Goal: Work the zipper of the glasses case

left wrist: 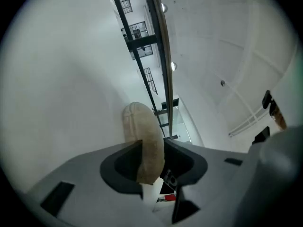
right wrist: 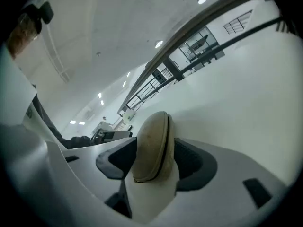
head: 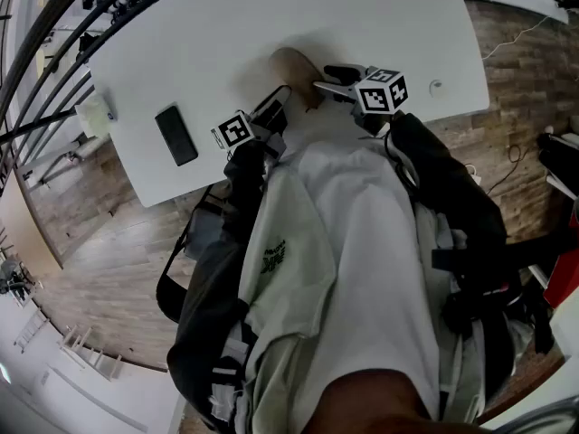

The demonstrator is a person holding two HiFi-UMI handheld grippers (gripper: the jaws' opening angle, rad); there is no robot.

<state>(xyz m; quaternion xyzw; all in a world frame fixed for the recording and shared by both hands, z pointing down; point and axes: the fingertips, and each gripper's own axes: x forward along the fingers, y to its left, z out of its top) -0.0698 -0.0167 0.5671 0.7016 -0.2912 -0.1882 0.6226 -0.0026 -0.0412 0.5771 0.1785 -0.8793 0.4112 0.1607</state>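
Note:
The beige glasses case [head: 292, 65] lies near the front edge of the white table [head: 380, 16]. My left gripper [head: 274, 105] reaches it from the lower left and my right gripper [head: 327, 85] from the right. In the left gripper view the case [left wrist: 140, 123] stands on edge, and the left gripper [left wrist: 153, 148] is shut on its near end. In the right gripper view the case [right wrist: 152, 134] shows its dark zipper seam [right wrist: 167, 138], and the right gripper [right wrist: 155, 151] is shut on its thicker part. The zipper pull is not visible.
A black phone [head: 175, 135] lies on the table to the left of the case. A small white object [head: 94, 113] sits at the table's left corner. My white shirt and black straps fill the lower head view. Wooden floor surrounds the table.

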